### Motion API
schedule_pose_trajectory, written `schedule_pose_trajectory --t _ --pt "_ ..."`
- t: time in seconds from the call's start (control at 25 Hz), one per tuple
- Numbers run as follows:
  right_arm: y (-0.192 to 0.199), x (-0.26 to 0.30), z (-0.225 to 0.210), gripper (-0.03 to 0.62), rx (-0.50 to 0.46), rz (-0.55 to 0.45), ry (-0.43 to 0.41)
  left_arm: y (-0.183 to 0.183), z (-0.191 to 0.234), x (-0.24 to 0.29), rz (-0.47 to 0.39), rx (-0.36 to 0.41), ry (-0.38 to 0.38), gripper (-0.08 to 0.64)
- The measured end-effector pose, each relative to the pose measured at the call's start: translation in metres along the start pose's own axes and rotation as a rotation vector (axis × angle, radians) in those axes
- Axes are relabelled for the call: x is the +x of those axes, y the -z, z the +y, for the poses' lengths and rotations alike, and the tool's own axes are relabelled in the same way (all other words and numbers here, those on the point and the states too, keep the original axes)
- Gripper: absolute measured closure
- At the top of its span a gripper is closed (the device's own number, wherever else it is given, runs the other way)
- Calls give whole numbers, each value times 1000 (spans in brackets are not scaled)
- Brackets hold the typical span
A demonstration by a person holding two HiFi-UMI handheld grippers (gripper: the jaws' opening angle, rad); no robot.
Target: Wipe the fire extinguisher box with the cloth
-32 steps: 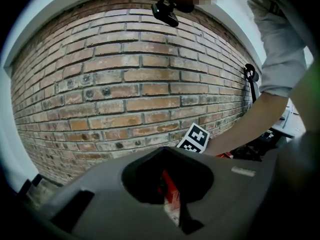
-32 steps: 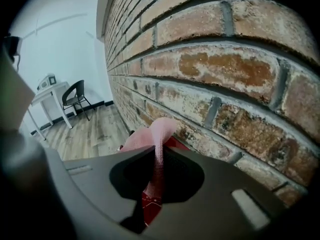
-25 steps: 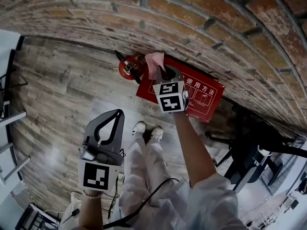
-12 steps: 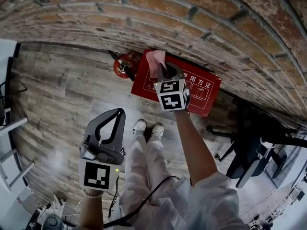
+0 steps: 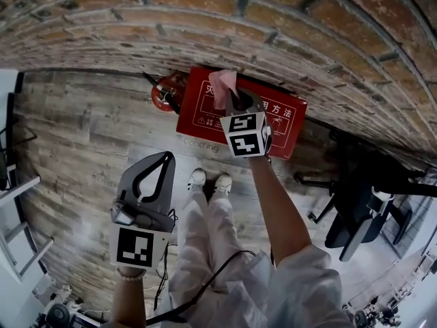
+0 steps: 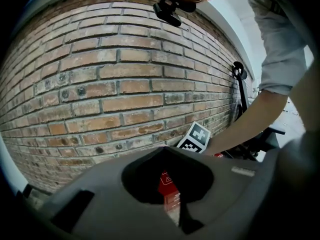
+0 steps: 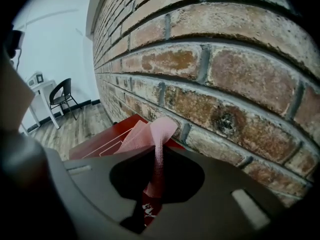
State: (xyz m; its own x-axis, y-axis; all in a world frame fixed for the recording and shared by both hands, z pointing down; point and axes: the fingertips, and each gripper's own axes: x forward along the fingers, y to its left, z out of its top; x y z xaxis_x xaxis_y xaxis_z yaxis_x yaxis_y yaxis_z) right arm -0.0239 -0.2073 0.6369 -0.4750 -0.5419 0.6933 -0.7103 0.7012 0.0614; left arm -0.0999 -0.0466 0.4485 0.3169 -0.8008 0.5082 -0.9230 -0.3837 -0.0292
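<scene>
A red fire extinguisher box (image 5: 205, 108) with white print stands on the floor against the brick wall. My right gripper (image 5: 235, 100) hovers over the box's top, shut on a pink cloth (image 5: 223, 87) that sticks up from its jaws. In the right gripper view the cloth (image 7: 152, 139) is pinched between the jaws, with the red box (image 7: 100, 144) below. My left gripper (image 5: 162, 157) hangs low at the left, away from the box, jaws closed with nothing in them. Through its jaws a strip of the red box (image 6: 168, 186) shows.
A red fire extinguisher (image 5: 165, 91) stands left of the box. The brick wall (image 5: 273, 33) runs along the top. Black chairs (image 5: 362, 203) stand at the right on the wood floor (image 5: 75, 135). The person's white shoes (image 5: 208, 182) are just before the box.
The head view has shifted, so the box sits a little higher and further left. My right gripper with the cloth stays over the box top. The left gripper has barely moved.
</scene>
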Motion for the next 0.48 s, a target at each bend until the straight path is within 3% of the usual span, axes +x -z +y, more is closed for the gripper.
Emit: schedule_pose_trajectory --t 0.48 --pt "27 -25 -39 565 28 12 64 -4 -21 12 14 -10 30 560"
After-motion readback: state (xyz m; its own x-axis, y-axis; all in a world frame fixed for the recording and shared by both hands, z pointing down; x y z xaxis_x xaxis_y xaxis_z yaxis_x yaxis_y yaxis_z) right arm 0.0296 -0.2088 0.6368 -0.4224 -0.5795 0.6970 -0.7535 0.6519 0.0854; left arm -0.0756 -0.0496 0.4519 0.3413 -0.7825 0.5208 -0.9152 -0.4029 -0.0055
